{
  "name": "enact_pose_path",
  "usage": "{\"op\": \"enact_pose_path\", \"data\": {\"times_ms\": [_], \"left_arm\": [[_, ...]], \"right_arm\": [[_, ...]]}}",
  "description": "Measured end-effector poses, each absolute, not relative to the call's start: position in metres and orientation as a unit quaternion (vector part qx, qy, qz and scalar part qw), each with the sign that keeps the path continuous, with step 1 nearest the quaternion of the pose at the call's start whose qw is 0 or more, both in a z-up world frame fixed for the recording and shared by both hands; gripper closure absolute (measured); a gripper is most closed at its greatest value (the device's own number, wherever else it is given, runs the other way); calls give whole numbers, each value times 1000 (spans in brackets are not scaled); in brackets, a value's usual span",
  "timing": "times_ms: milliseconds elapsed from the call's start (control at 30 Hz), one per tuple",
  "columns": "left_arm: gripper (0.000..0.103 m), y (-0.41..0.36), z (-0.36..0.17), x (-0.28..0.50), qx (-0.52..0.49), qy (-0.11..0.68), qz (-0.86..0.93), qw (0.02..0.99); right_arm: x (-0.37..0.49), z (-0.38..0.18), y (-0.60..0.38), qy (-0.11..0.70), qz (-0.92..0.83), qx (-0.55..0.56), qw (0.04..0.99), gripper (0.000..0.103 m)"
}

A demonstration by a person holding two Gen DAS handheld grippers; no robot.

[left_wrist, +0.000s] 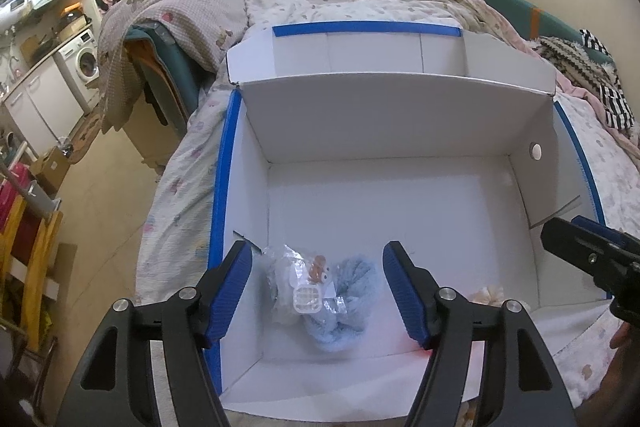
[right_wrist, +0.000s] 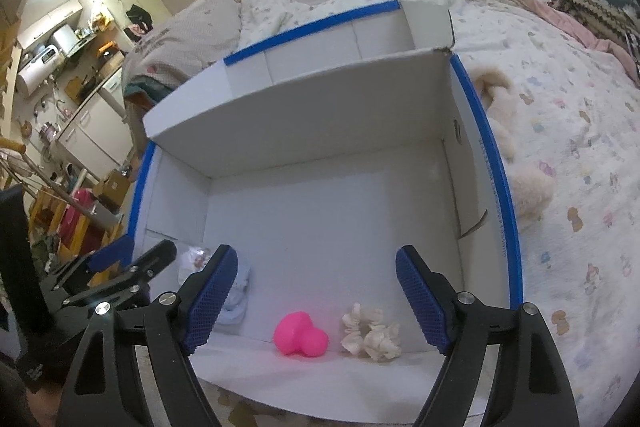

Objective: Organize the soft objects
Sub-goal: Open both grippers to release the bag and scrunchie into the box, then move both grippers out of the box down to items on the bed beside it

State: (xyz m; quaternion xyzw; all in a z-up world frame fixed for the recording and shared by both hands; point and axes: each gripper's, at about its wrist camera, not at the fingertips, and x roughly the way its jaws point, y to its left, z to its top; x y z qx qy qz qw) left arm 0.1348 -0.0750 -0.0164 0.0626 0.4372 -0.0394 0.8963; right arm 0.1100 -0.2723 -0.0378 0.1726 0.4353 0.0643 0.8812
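Pink plush [right_wrist: 301,334], cream scrunchie [right_wrist: 371,336], blue bundle [left_wrist: 340,303] inside box [left_wrist: 392,115]

Matt white cardboard box [left_wrist: 384,115], fluffy scrunchie [right_wrist: 372,337]

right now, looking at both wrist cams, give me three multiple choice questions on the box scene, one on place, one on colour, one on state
1. Where does the cream scrunchie lie?
A. on the quilt outside the box
B. inside the white box, right of the pink toy
C. between the left gripper's fingers

2. What colour is the trim along the box rim?
A. blue
B. red
C. green

3. How does the right gripper stand?
A. shut on the pink toy
B. shut on the scrunchie
C. open, holding nothing

Answers:
1 B, the right wrist view shows it on the box floor beside the pink toy.
2 A, a blue strip runs along the side edges.
3 C, its fingers are spread wide with the toys lying untouched below.
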Motion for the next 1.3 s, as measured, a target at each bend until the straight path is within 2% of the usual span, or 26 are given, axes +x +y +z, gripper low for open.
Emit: {"op": "enact_pose_path", "data": {"times_ms": [567,967,1067,1300], "left_arm": [[38,-49,13,91,55,416,-27,907],[38,-24,2,57,51,431,-15,901],[33,-20,-6,48,49,439,-18,897],[33,-20,-26,40,59,465,-31,883]], "right_arm": [[75,-26,-270,430,56,170,885,17],[40,-32,-261,444,56,147,882,17],[31,-36,-261,450,56,145,880,17],[19,-45,-264,466,57,147,870,17]]}}
